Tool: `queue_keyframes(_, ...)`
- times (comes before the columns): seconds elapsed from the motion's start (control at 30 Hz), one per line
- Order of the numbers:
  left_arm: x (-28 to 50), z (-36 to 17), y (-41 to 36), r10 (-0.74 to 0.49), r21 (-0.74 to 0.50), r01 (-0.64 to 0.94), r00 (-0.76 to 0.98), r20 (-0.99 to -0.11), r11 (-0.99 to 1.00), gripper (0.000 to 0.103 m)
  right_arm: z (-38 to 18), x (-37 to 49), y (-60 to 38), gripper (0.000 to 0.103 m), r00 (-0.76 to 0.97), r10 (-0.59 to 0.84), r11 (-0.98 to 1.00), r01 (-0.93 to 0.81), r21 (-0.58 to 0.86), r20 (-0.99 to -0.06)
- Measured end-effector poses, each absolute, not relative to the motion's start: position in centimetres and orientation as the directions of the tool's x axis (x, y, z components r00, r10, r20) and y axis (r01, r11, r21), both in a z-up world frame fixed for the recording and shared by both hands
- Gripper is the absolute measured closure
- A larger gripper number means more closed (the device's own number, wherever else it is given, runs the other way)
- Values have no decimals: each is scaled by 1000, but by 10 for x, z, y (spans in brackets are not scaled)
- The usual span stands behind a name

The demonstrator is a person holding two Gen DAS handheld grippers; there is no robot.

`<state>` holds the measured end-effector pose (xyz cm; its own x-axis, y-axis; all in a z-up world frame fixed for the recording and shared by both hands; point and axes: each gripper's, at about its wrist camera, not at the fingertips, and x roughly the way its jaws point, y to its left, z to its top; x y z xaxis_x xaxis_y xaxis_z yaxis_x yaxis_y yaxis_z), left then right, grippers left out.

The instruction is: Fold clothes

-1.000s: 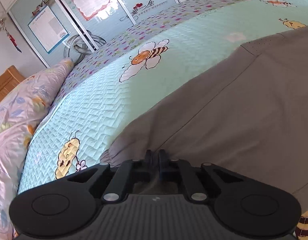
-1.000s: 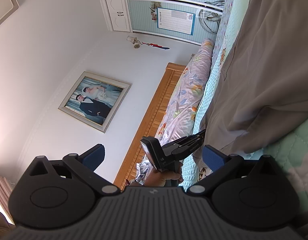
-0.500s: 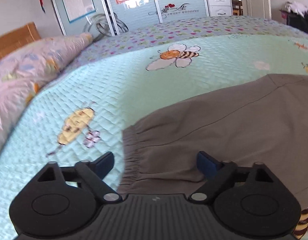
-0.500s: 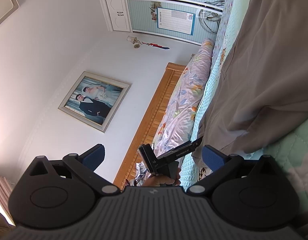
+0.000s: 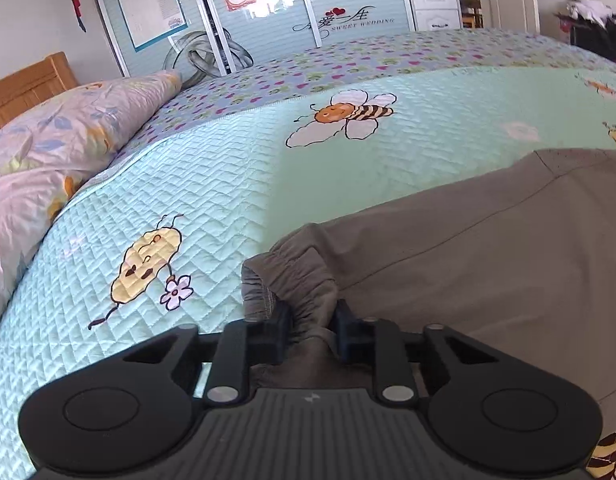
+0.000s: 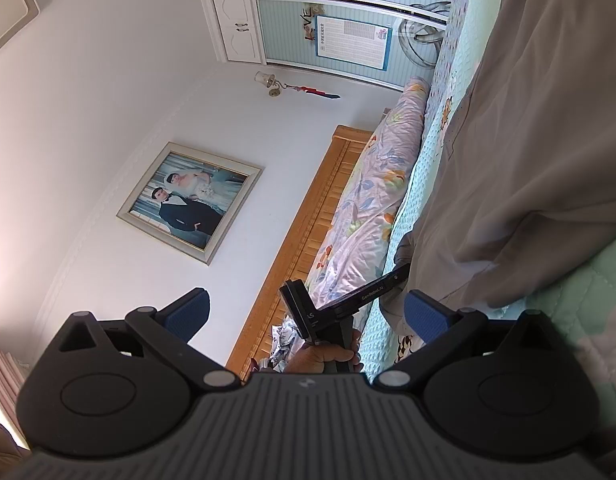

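Between the two black pads of the left tongs (image 5: 309,330), in the left wrist view, sits the gathered, elasticated end (image 5: 292,280) of the grey garment (image 5: 487,280); the jaws are closing and the bunched cloth is pinched between them. From that cuff the garment runs away to the right and slightly up, its long axis along the seam, flat on the green quilted bedspread (image 5: 228,184). The printed bee (image 5: 343,118) lies beyond the cuff, well apart from it, and the floral pillow (image 5: 52,148) is far to the cuff's left. No container shows.

Seen from the right wrist view, tilted on its side, the right tongs (image 6: 306,312) stand released, blue pads wide apart with nothing between them, pointing off the bed toward the wall. The grey garment (image 6: 527,128) lies to their right on the bed. The left tongs (image 6: 399,276) reach its near corner, held by a hand (image 6: 327,358), so the left hand is clearly nearer the cuff.
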<state>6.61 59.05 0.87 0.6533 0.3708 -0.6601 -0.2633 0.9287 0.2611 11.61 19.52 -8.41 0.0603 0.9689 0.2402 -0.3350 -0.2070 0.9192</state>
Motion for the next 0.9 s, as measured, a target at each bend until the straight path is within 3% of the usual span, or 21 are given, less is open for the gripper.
queue_keyframes(0.07, 68, 10, 588, 390, 282, -269, 646, -656, 921, 79, -79, 117, 195, 0, 60, 969, -205, -335, 919, 238)
queue_keyframes(0.17, 70, 15, 586, 413, 293, -292, 641, -647, 911, 88, -76, 117, 193, 0, 60, 970, -204, -336, 919, 237)
queue_keyframes(0.37, 84, 44, 605, 434, 194, -405, 666, -606, 893, 96, -74, 115, 194, 0, 61, 969, -205, -335, 919, 239)
queue_keyframes(0.6, 106, 47, 621, 467, 190, -454, 641, -609, 871, 95, -73, 115, 195, 0, 59, 969, -208, -335, 919, 241)
queue_keyframes(0.63, 103, 46, 619, 452, 172, -446, 654, -607, 878, 91, -72, 115, 195, 0, 60, 968, -210, -334, 919, 243)
queue_keyframes(0.67, 99, 46, 617, 447, 163, -445, 664, -600, 881, 81, -72, 115, 196, 0, 60, 968, -211, -332, 919, 244)
queue_keyframes(0.73, 88, 46, 613, 444, 158, -441, 681, -582, 884, 56, -71, 115, 196, 0, 60, 968, -213, -331, 920, 245)
queue_keyframes(0.77, 83, 44, 612, 451, 162, -446, 680, -578, 880, 35, -70, 115, 196, 0, 60, 968, -213, -330, 920, 246)
queue_keyframes(0.8, 78, 42, 611, 458, 165, -452, 679, -574, 877, 23, -70, 115, 196, 0, 60, 967, -213, -330, 920, 246)
queue_keyframes(0.9, 73, 30, 609, 428, 150, -430, 676, -599, 890, 19, -69, 115, 197, 0, 60, 968, -212, -330, 920, 245)
